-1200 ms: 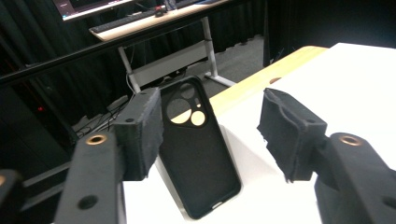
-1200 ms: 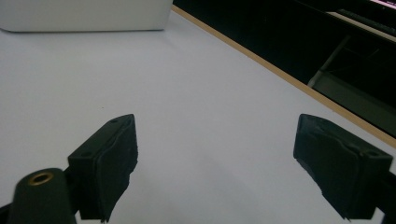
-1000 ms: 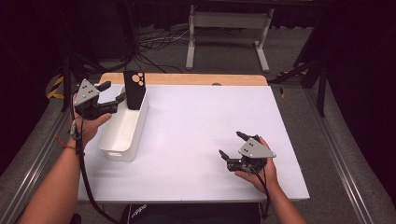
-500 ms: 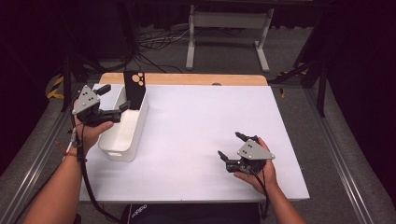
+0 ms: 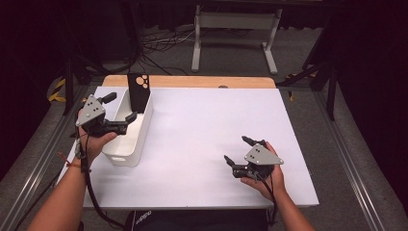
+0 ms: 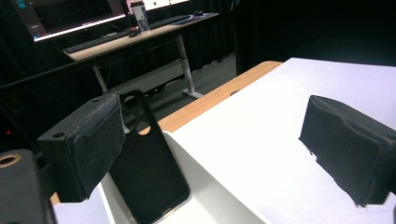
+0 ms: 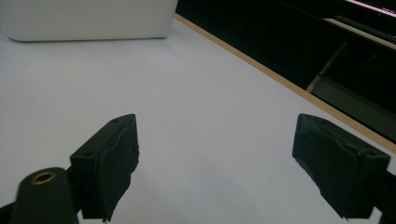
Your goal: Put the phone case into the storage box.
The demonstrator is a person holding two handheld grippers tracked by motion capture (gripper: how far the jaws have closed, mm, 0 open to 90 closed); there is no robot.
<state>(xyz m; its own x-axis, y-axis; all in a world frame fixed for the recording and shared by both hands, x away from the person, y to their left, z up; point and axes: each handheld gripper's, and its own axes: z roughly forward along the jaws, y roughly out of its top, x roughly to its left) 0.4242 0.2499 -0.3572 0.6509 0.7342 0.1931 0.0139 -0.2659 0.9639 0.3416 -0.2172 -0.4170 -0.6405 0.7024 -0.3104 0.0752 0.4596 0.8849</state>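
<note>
A black phone case [image 5: 139, 91] stands on end, leaning against the far end wall of a white bin [image 5: 126, 156] at the table's left. My left gripper [image 5: 120, 107] hovers over the bin just short of the case; its jaws have just been opening and stand open with nothing between them. In the left gripper view the phone case [image 6: 147, 172] rises behind the left pad [image 6: 86, 144], and the left gripper [image 6: 215, 144] is apart from it. My right gripper [image 5: 238, 150] rests low over the white table at the near right, open and empty, as the right gripper [image 7: 215, 163] shows from its own camera.
The white table top [image 5: 207, 125] has a wooden strip [image 5: 192, 81] along its far edge. The bin [image 7: 88, 18] shows far off in the right gripper view. A desk frame and cables stand on the floor beyond the table.
The left gripper has drawn back from the phone case toward the person and its jaws have spread wider. The case stays leaning in the bin. The right gripper has not moved.
</note>
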